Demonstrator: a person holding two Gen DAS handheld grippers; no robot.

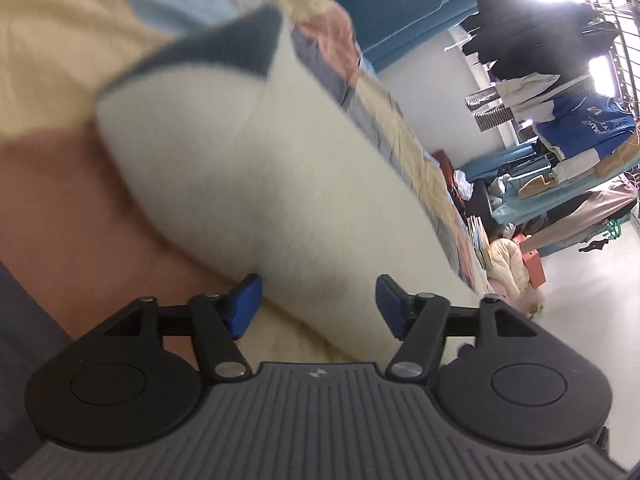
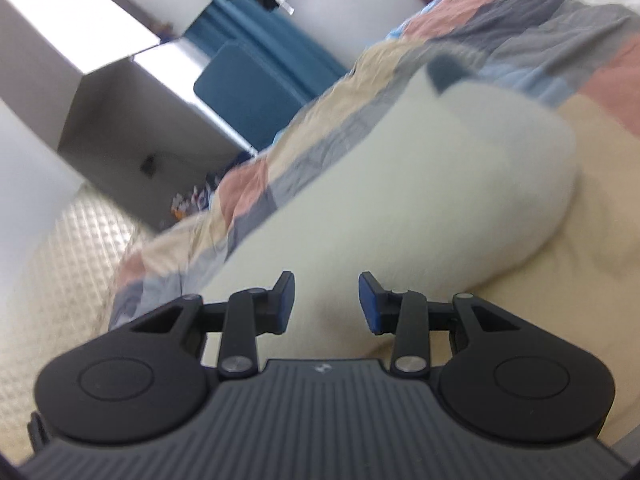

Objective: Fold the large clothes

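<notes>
A cream-white garment with a grey-blue trim [image 1: 256, 176] lies folded into a thick bundle on a patchwork bedspread [image 1: 60, 184]. My left gripper [image 1: 318, 306] is open, its blue pads [image 1: 244, 306] on either side of the bundle's near edge without closing on it. In the right wrist view the same cream garment [image 2: 400, 200] stretches away from me. My right gripper [image 2: 326, 304] is open, with the garment's near edge between its blue pads [image 2: 368, 304].
The bedspread [image 2: 520, 40] has pink, grey, blue and beige patches. A clothes rack [image 1: 560, 100] with hanging garments and piles of clothes stands beyond the bed. A blue upholstered panel [image 2: 248, 92], a white cabinet [image 2: 120, 80] and textured flooring [image 2: 60, 260] lie to the side.
</notes>
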